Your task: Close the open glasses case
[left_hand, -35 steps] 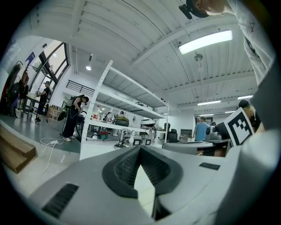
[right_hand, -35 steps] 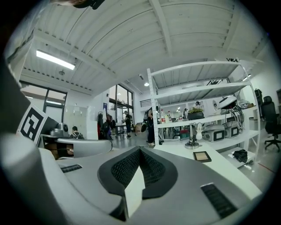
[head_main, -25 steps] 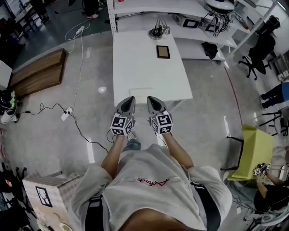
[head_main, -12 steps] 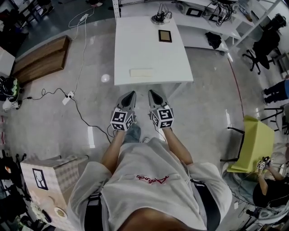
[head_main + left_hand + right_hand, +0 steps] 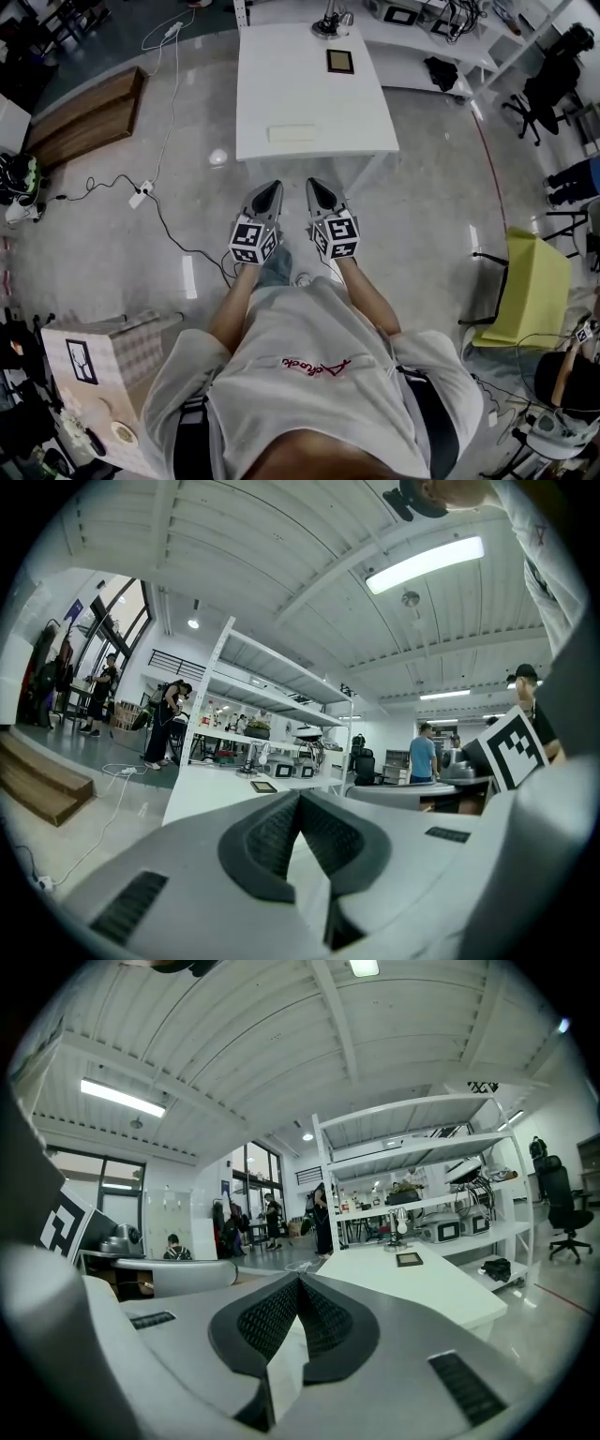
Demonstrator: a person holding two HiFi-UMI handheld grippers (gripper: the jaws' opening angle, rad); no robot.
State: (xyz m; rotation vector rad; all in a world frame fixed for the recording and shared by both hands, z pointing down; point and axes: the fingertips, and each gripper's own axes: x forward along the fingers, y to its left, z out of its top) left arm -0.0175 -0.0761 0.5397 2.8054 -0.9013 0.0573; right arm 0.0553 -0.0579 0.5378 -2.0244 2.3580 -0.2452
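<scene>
Glasses case, if that is what the pale flat oblong is, is lying near the front edge of the white table, just left of its middle. From the head view it is too small to say whether its lid is standing up or folded down.

Over on the left, a wooden platform is sitting on the floor beside a trailing cable. Moving in, the left gripper is hanging in front of the person's body over bare floor, its jaws pressed together at the tips and carrying nothing. Right beside it, the right gripper is doing the same: jaws meeting, nothing between them. Both are pointing towards the table but are well short of it. Further back on the table a dark framed panel is lying flat.

As for progress, neither tool is touching the case, and the person is standing back from the table edge. That picture is fitting two stages equally: a case waiting with its lid up, or one already folded shut and left there. With the lid unreadable, I am not calling it either way.
</scene>
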